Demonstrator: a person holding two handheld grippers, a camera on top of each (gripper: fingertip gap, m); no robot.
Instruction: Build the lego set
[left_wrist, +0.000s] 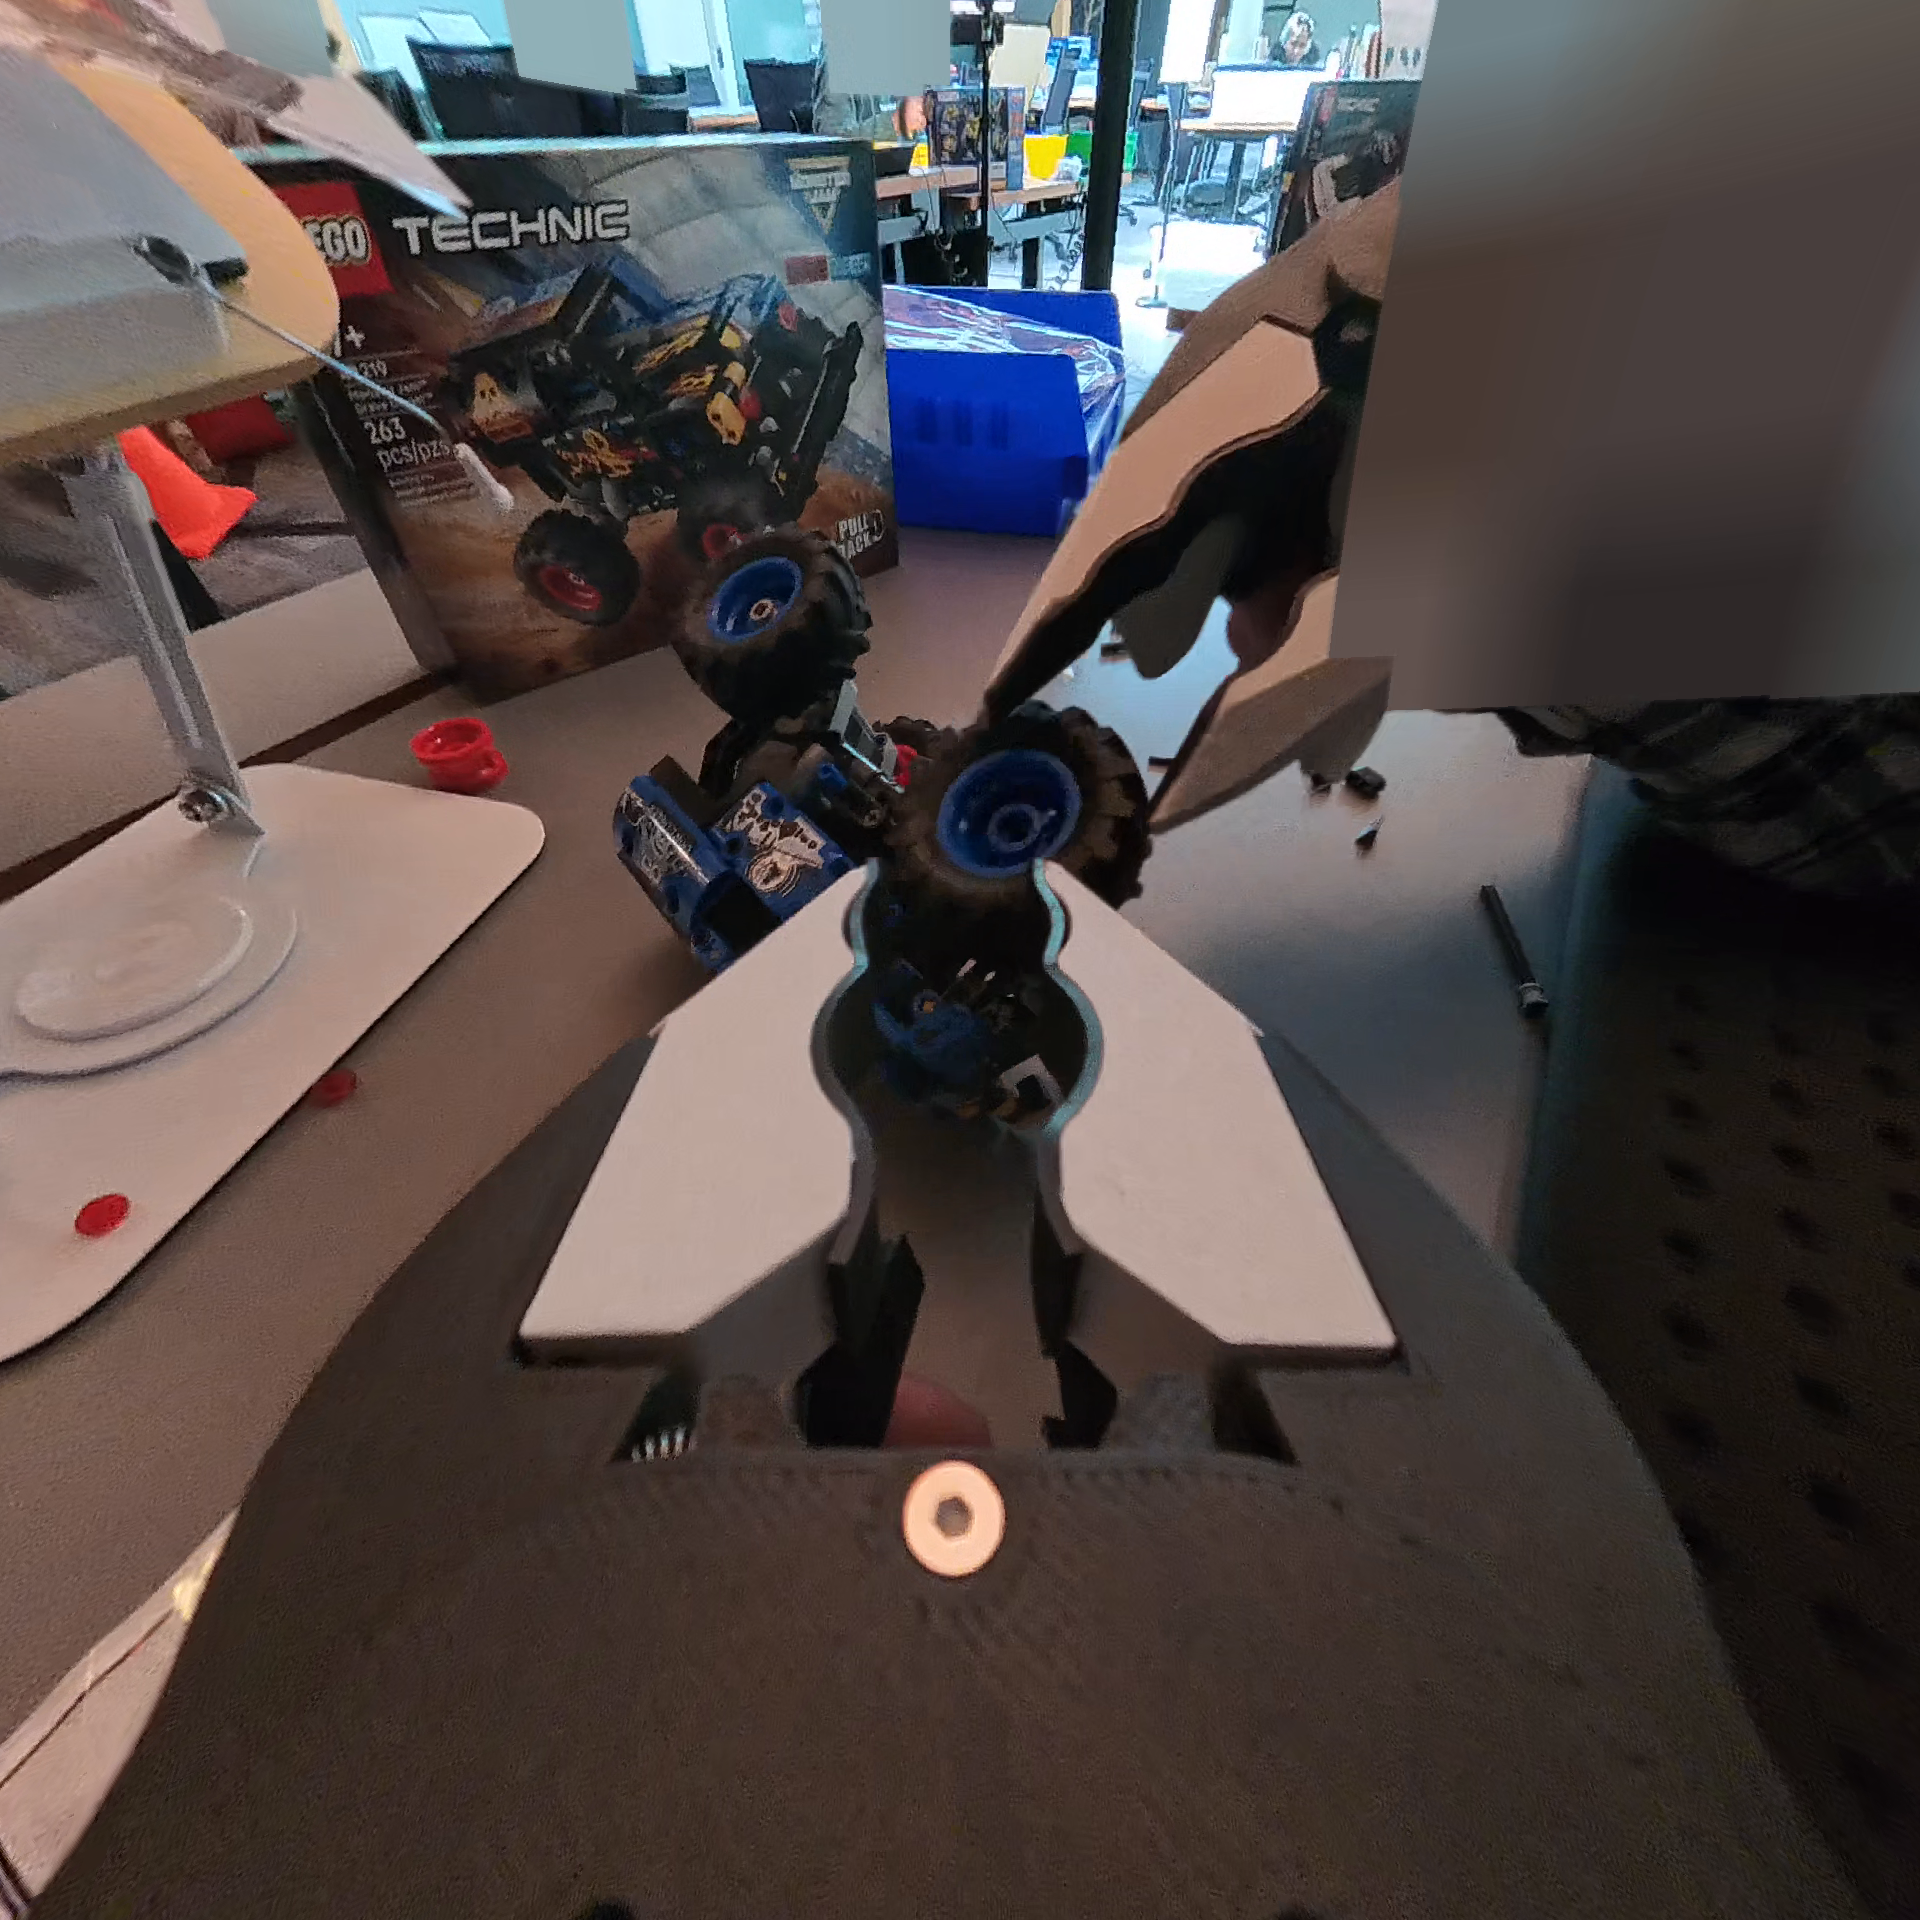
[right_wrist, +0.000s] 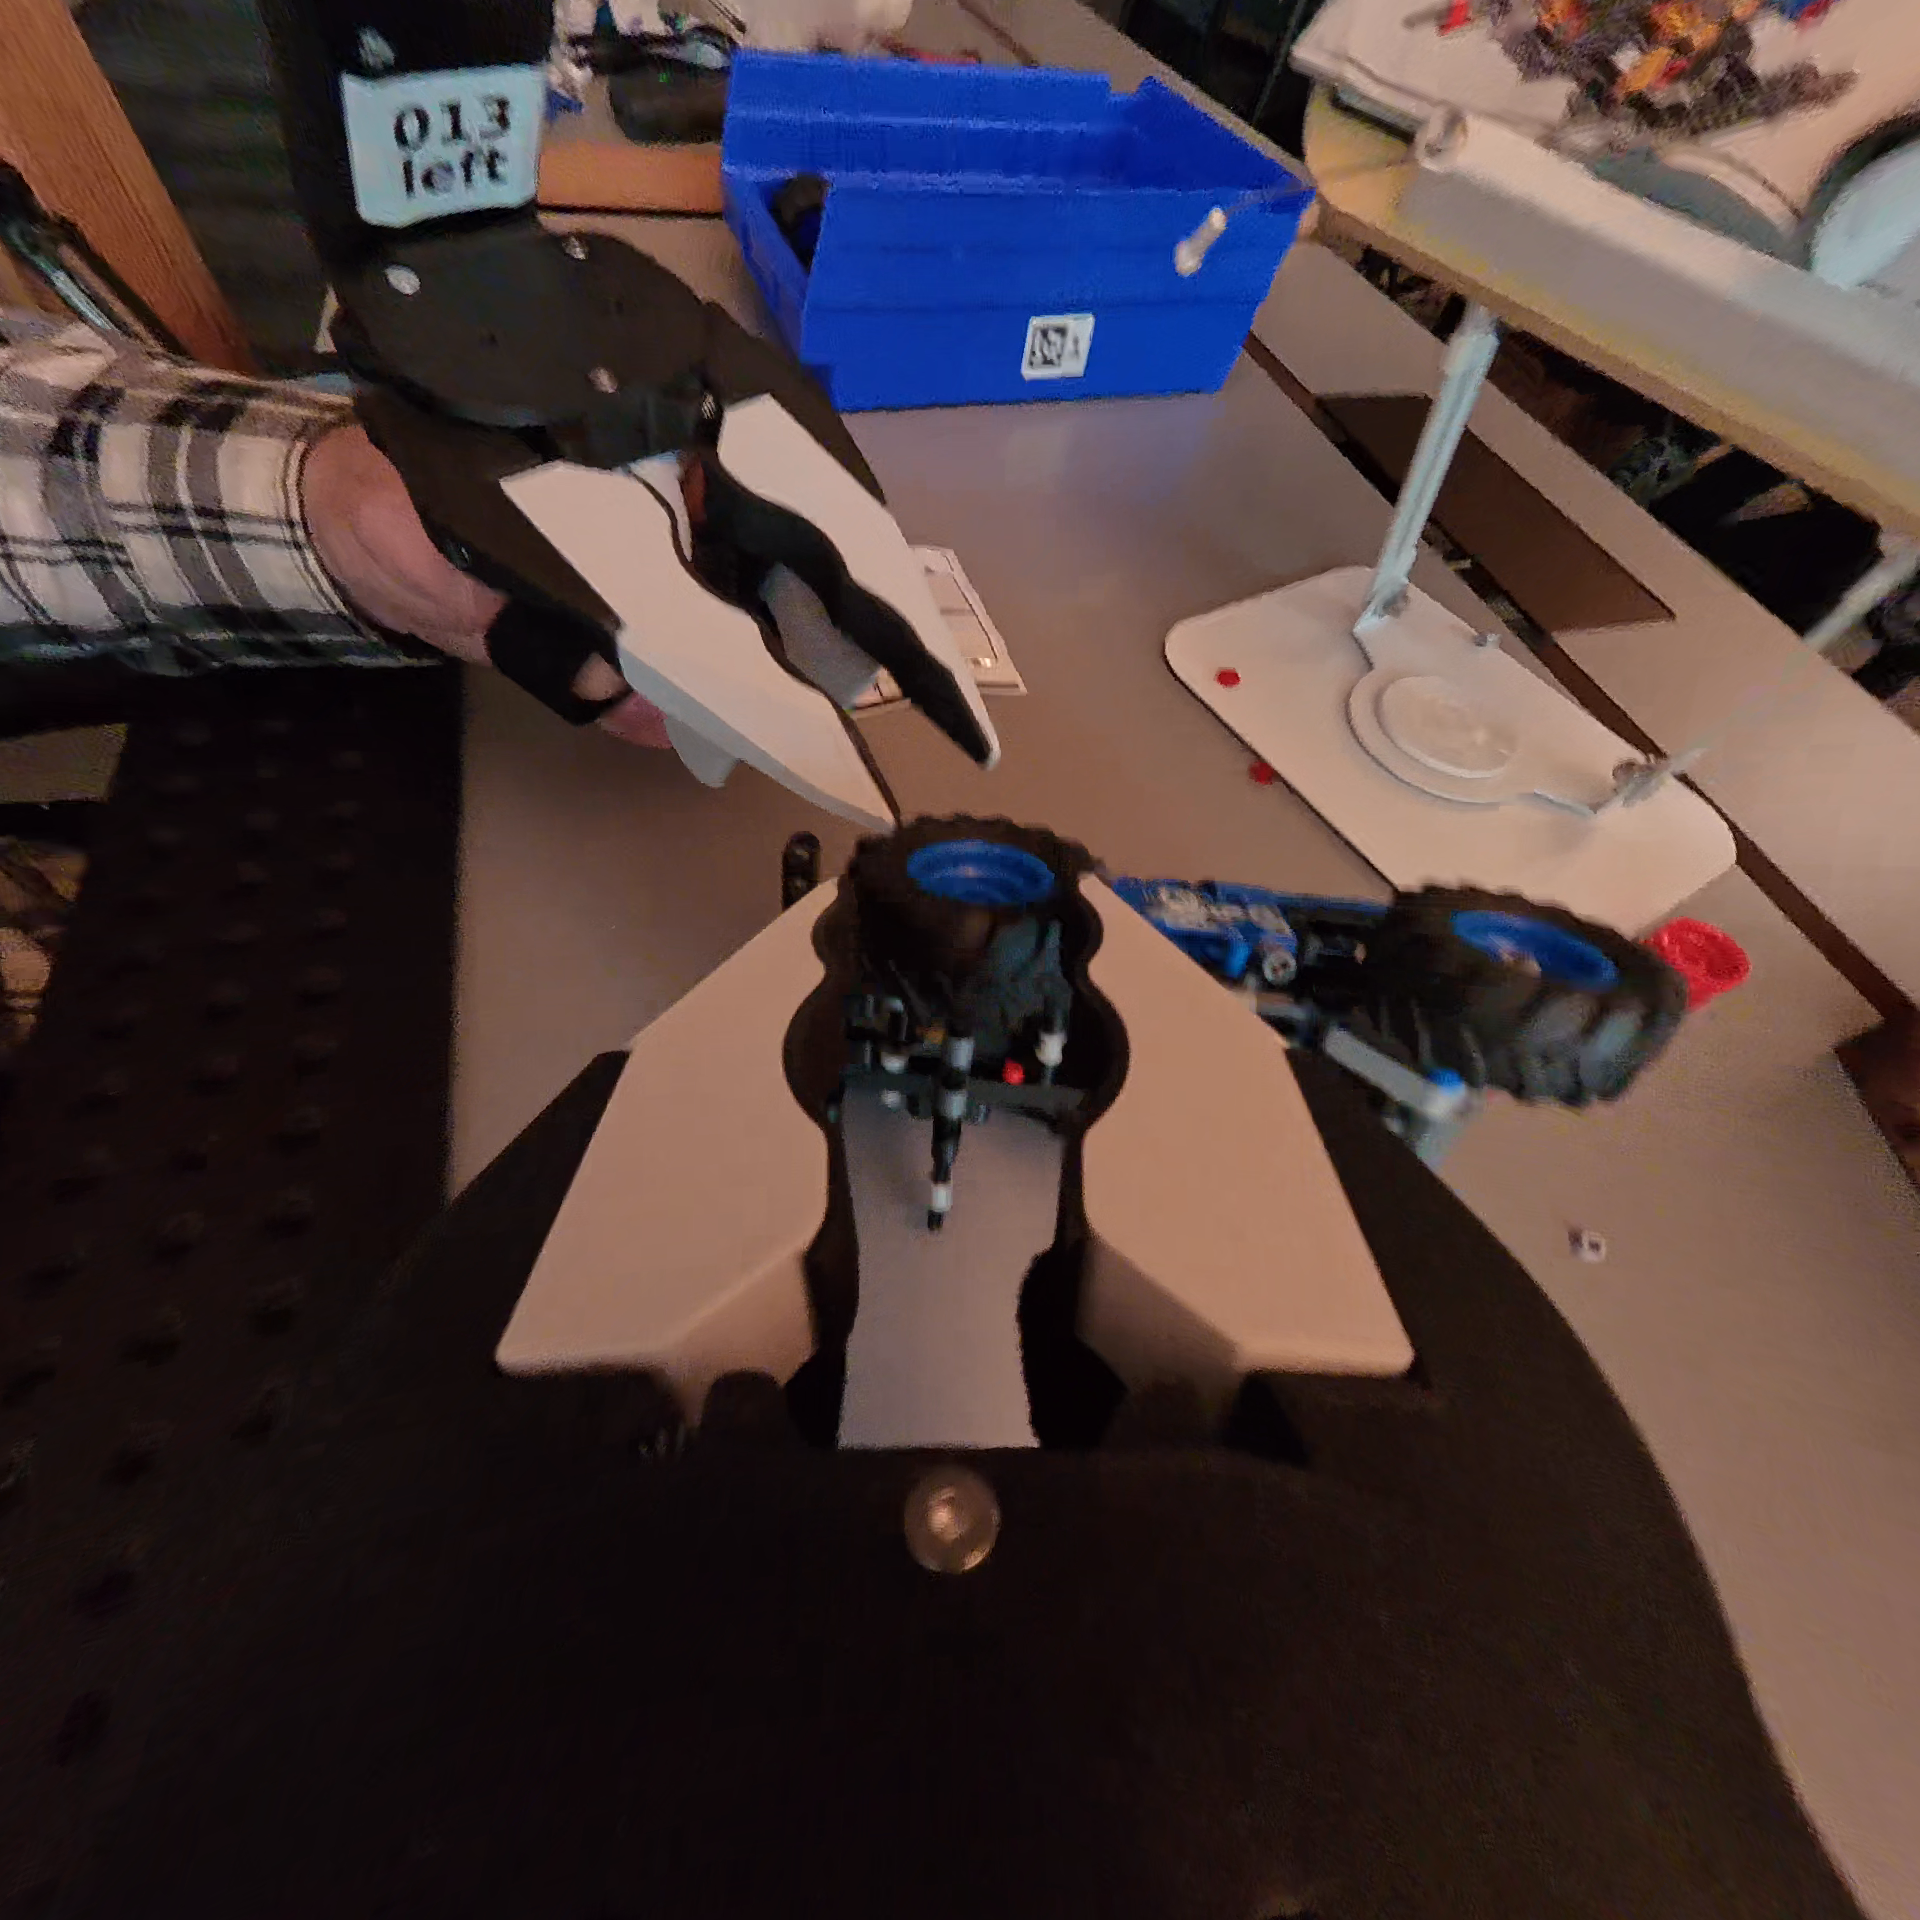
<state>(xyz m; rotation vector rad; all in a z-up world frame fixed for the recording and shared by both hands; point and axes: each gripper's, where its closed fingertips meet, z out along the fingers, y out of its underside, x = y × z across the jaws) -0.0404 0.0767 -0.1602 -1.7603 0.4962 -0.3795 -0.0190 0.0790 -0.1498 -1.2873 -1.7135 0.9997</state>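
A partly built blue toy truck (left_wrist: 727, 842) with black tyres on blue rims lies tilted on the grey table (left_wrist: 1299, 935). It also shows in the right wrist view (right_wrist: 1216, 920). My right gripper (right_wrist: 961, 894) is shut on the truck at one wheel (right_wrist: 977, 868), with the chassis between its fingers. In the left wrist view the right gripper (left_wrist: 1075, 764) comes in from the upper right around that wheel (left_wrist: 1008, 821). My left gripper (left_wrist: 956, 873) is open, its tips just above the same wheel. It also shows in the right wrist view (right_wrist: 935, 790). A second wheel (right_wrist: 1527, 966) sticks out to the side.
The set's box (left_wrist: 623, 395) stands behind, with a blue bin (right_wrist: 987, 239) beside it. A white stand base (right_wrist: 1455, 748) carries small red pieces (left_wrist: 102, 1214). A red rim (left_wrist: 457, 753) and a black axle (left_wrist: 1512, 951) lie loose. A black perforated board (right_wrist: 208, 1039) borders the table. The grippers are tip to tip, or close to it.
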